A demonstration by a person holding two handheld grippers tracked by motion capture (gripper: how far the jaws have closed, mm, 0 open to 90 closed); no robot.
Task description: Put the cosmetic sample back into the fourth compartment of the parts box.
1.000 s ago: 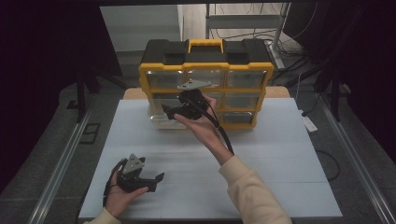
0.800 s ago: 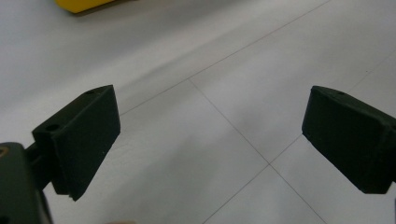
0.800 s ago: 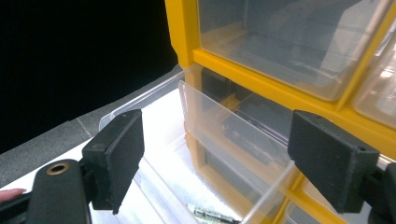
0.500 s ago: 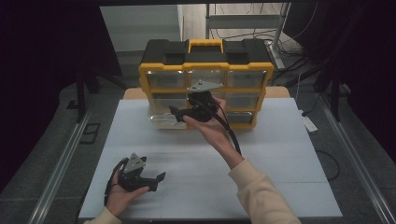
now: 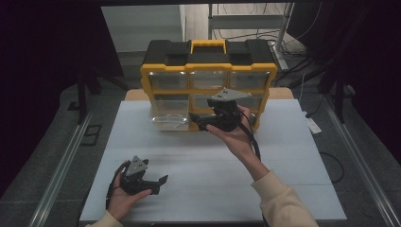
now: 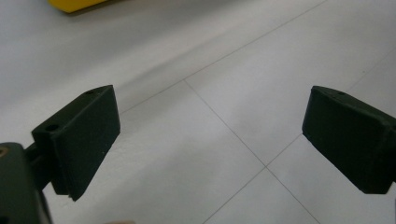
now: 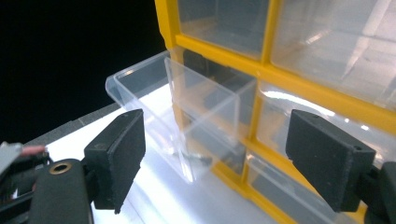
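Note:
A yellow and black organizer (image 5: 208,71) with clear drawers stands at the back of the white table (image 5: 293,161). Its lower left clear drawer (image 5: 168,122) is pulled out over the table. My right gripper (image 5: 196,122) hovers open just right of that drawer, in front of the organizer's middle column. In the right gripper view the pulled-out drawer (image 7: 187,116) lies ahead between the open jaws of the right gripper (image 7: 215,158), with small metal parts (image 7: 196,158) on its bottom. My left gripper (image 5: 160,182) rests open near the table's front left, and the left gripper (image 6: 210,135) has nothing between its fingers.
The organizer's other drawers (image 7: 327,37) are pushed in. A yellow corner of the organizer (image 6: 74,4) shows far ahead of the left gripper. Dark floor and metal rails (image 5: 61,170) flank the table. Cables and a shelf (image 5: 250,23) stand behind the organizer.
My right gripper has moved to the right along the organizer's front, from the left drawer column toward the middle. The left gripper has stayed put.

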